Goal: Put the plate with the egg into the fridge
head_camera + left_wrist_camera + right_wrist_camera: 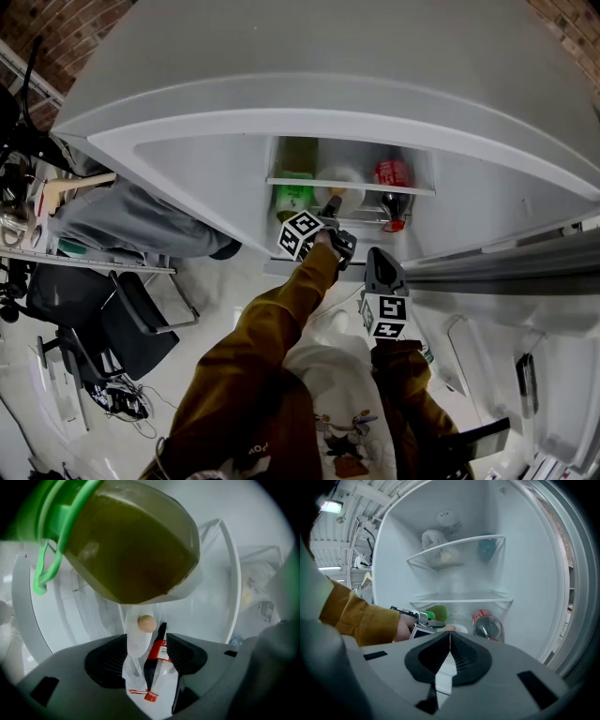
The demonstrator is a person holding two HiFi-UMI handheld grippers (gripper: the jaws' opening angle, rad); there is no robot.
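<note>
I see my left arm, in a mustard sleeve, stretched far forward into the open fridge, with the wrist nearly straight. The left gripper is over the low shelf. Its fingers are apart. The rim of the white plate lies in the gap, close to the left finger, with open space before the right one. The egg sits on the plate just beyond the fingertips. The plate rests on the low shelf.

My right arm is bent and held back. The right gripper is nearer to me than the shelf's front edge and just to the right of the left gripper, pointing into the fridge. Its fingers are pressed together with nothing between them.

There is little room on either side of the plate. A green bottle stands close on its left. A cola bottle lies close on its right, with its red cap toward me. Two upper shelves span the fridge above. The door is swung out on the right.
</note>
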